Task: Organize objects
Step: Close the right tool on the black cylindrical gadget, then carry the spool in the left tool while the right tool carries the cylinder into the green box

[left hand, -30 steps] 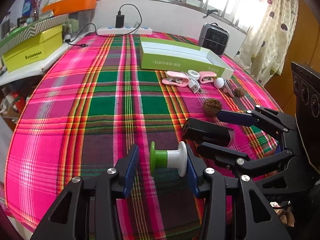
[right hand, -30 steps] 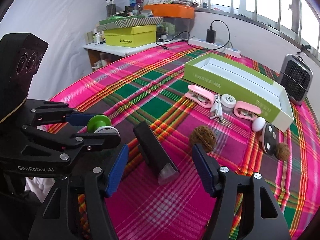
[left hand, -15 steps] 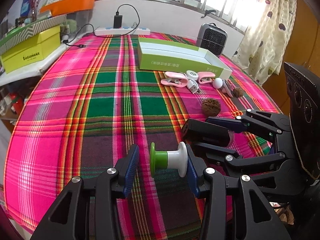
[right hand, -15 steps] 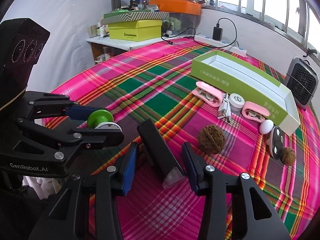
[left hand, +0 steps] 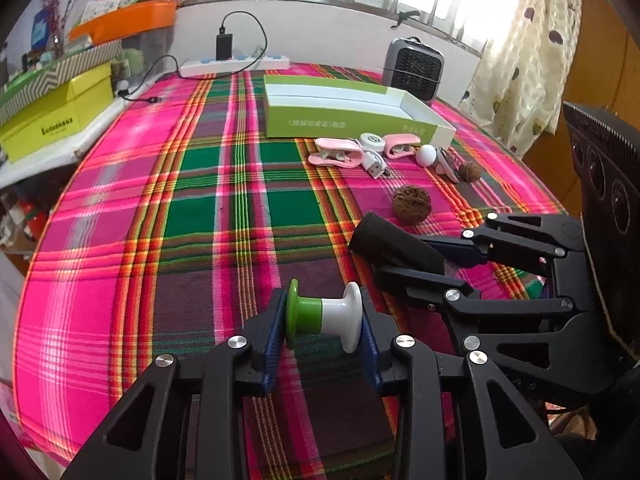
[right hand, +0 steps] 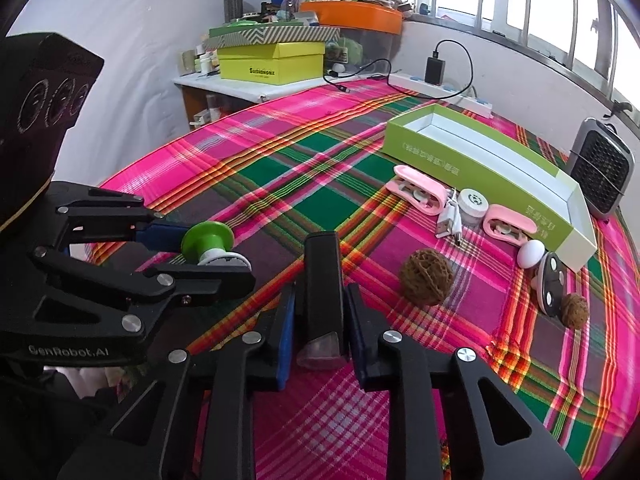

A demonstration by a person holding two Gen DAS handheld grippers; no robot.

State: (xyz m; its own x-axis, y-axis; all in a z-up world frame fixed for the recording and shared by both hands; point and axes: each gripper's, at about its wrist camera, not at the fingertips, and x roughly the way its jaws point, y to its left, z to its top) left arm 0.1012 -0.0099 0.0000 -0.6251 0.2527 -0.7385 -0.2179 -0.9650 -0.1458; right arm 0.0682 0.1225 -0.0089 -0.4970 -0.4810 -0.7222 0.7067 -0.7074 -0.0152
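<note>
Both grippers have closed in since a second ago: left gripper was wide around the green-and-white spool, and its jaws are now closing with the blue pads touching both flanges. Right gripper was spread either side of the black bar; it's now clenched on it, pads pressed against both long sides, clear tip toward the camera.

Spool lies on its side on the plaid counter, at 6 o'clock in the left wrist view. Black bar sits at about 3 o'clock from it, just beside.

Rest of the counter, right wrist view: large walnut at 2 o'clock from the bar, near it. Farther out at 2 o'clock: two pink clips, white puck, USB cable, white egg, black remote, small walnut. Open green box sits just behind them, heater at its far end.
</note>
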